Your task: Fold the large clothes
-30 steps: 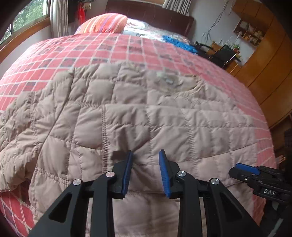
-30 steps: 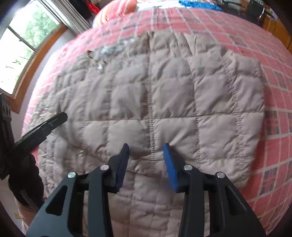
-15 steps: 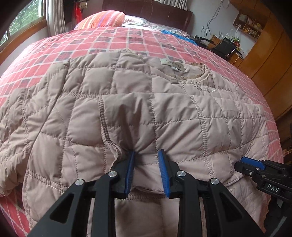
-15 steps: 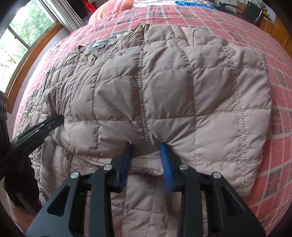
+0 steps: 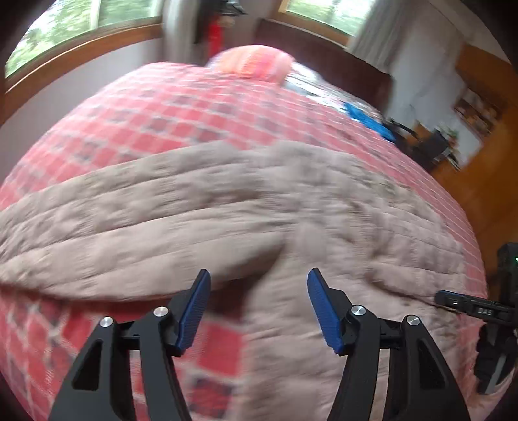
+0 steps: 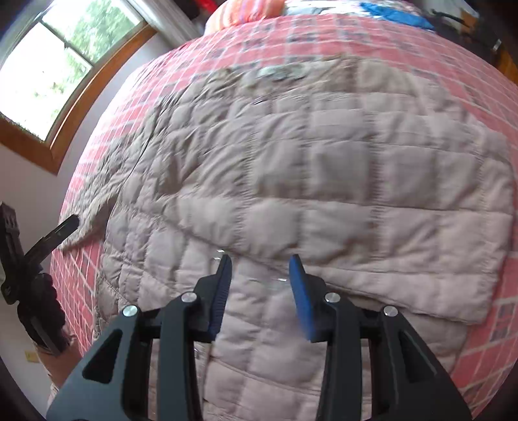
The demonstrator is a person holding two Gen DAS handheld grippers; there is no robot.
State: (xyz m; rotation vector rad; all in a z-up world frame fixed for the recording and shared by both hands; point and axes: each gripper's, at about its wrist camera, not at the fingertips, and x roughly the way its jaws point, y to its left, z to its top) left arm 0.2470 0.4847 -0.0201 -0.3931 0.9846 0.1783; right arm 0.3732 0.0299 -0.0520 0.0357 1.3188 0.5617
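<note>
A beige quilted jacket (image 5: 259, 210) lies folded over on itself on a red checked bedspread (image 5: 155, 116). In the left wrist view, blurred by motion, my left gripper (image 5: 258, 272) is open wide over the jacket's near left edge, with nothing between its fingers. In the right wrist view the jacket (image 6: 323, 162) fills the middle, its collar at the far side. My right gripper (image 6: 260, 257) hovers open just above the folded edge, holding nothing. A black finger (image 6: 55, 236) of the left tool shows at the left edge.
An orange striped pillow (image 5: 252, 63) and a dark headboard (image 5: 323, 61) lie at the far end of the bed. A blue cloth (image 5: 369, 118) sits far right. Windows (image 5: 81, 19) line the left wall. Wooden cupboards (image 5: 485, 181) stand on the right.
Half a second ago both grippers were pinching the jacket's lifted lower edge. Both have now opened and let it go. The fold lies on the jacket and the left view has swung left.
</note>
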